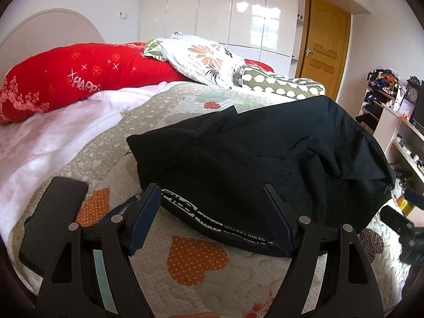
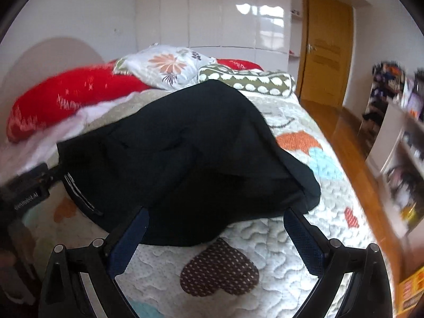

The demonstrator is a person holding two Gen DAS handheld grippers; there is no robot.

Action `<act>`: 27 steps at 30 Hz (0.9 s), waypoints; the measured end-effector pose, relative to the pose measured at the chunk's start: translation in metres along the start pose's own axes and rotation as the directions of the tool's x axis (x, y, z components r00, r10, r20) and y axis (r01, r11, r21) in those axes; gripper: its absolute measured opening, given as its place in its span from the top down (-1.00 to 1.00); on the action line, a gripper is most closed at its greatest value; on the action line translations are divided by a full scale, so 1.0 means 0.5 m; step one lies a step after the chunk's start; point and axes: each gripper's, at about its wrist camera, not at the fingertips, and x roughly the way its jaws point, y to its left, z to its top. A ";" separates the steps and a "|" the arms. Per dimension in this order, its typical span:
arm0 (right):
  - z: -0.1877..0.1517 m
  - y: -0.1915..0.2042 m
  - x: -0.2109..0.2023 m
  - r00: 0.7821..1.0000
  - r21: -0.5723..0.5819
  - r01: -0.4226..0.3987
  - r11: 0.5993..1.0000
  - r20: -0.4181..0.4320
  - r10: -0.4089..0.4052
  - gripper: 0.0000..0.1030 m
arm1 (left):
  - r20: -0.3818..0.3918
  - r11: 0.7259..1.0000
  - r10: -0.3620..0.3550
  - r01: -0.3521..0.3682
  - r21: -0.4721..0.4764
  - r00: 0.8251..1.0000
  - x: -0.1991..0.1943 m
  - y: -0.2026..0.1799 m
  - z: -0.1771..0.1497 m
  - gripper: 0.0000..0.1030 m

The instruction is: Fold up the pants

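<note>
Both grippers' fingers spread wide over black pants (image 1: 265, 153).
Left gripper (image 1: 212, 212) straddles the lettered waistband (image 1: 233, 228); right gripper (image 2: 214, 228) frames the hem on the heart-patterned quilt (image 2: 265, 238).

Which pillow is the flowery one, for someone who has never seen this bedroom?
Start at the bed's arched white headboard. Against it lies a long red cushion; the flowery pillow leans on that cushion's right end. It alone is white with orange blooms, unlike the green white-spotted bolster beside it.
</note>
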 end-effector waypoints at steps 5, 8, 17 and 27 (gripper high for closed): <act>-0.001 0.017 -0.013 0.999 -0.032 -0.014 0.999 0.028 0.015 -0.98 | -0.001 1.000 0.003 -0.003 -0.005 1.000 0.001 0.001 0.000 -0.51; -0.005 0.018 -0.015 0.999 -0.012 -0.041 0.999 0.027 0.041 -0.98 | 0.003 1.000 0.004 -0.004 -0.004 1.000 0.002 0.003 0.003 -0.51; -0.015 0.028 -0.009 0.995 0.019 -0.102 0.995 -0.008 0.102 -0.98 | 0.002 1.000 0.011 -0.011 -0.007 1.000 0.003 0.006 0.001 -0.51; -0.013 0.026 0.008 0.993 0.031 -0.118 0.993 -0.028 0.119 -0.98 | -0.008 1.000 0.024 -0.024 -0.005 1.000 0.012 0.008 0.000 -0.51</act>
